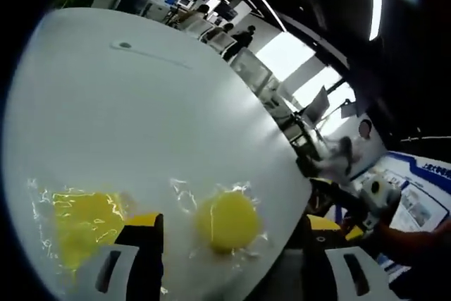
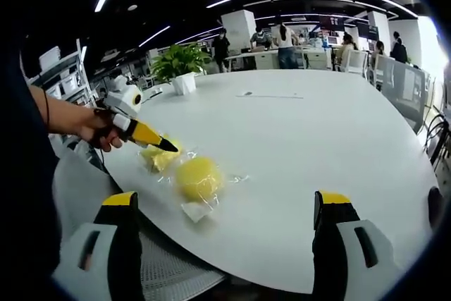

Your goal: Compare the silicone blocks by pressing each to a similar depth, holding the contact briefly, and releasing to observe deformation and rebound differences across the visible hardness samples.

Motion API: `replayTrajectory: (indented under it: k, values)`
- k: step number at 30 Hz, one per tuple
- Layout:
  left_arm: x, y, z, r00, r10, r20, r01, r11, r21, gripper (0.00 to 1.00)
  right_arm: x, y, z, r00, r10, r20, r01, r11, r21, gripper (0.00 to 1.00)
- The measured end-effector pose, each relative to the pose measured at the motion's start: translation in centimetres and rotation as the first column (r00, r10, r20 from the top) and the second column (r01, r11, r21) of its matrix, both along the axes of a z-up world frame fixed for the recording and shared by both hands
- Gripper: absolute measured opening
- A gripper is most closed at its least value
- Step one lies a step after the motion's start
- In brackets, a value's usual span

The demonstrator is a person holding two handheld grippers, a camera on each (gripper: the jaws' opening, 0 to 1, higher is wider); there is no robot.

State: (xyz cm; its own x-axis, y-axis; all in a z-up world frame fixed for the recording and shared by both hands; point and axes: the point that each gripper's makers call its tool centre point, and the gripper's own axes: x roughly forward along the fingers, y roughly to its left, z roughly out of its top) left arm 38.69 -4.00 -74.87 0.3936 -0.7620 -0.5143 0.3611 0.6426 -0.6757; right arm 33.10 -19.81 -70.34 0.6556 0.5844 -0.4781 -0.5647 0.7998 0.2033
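Yellow silicone blocks in clear wrap, a round one (image 2: 198, 177) and a squarer one (image 2: 159, 158), lie side by side on the white table (image 2: 310, 146); the left gripper (image 2: 169, 147), jaws spread, touches the squarer block at 10 o'clock, while the right gripper (image 2: 225, 234) hovers spread wide.

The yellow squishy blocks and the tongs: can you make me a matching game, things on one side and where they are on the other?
Things:
1. round yellow block
2. other yellow block
3. left tongs
4. potted plant

Places or states:
A. at the far edge of the white table
B. tips on a wrapped block
C. in clear wrap, untouched, nearer the right tongs
D. under the tips of the tongs

Pairs: 1-C, 2-D, 3-B, 4-A
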Motion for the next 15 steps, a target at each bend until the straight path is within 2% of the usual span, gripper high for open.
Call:
replayTrajectory:
  k: [2, 6, 14, 15]
  values:
    - [-0.2, -0.4, -0.5, 0.999, 0.010, -0.048, -0.011, 1.000, -0.021, 0.83, -0.1, 0.0, -0.1, 1.000, 0.000, -0.003, 0.000, 1.000, 0.000, 0.97]
    - [-0.1, -0.8, -1.2, 0.996, 0.019, -0.083, -0.023, 0.999, -0.043, 0.77, -0.2, -0.2, -0.2, 1.000, -0.002, -0.010, 0.002, 1.000, -0.001, 0.97]
    - [-0.7, -1.6, -2.1, 0.994, -0.005, -0.108, 0.001, 0.999, -0.037, 0.68, -0.1, -0.4, -0.3, 1.000, -0.004, -0.014, 0.004, 1.000, -0.003, 0.97]
    - [-0.8, -1.7, -2.3, 0.992, -0.006, -0.124, 0.002, 1.000, -0.031, 0.68, -0.1, -0.4, -0.3, 1.000, -0.003, -0.014, 0.003, 1.000, -0.003, 0.97]
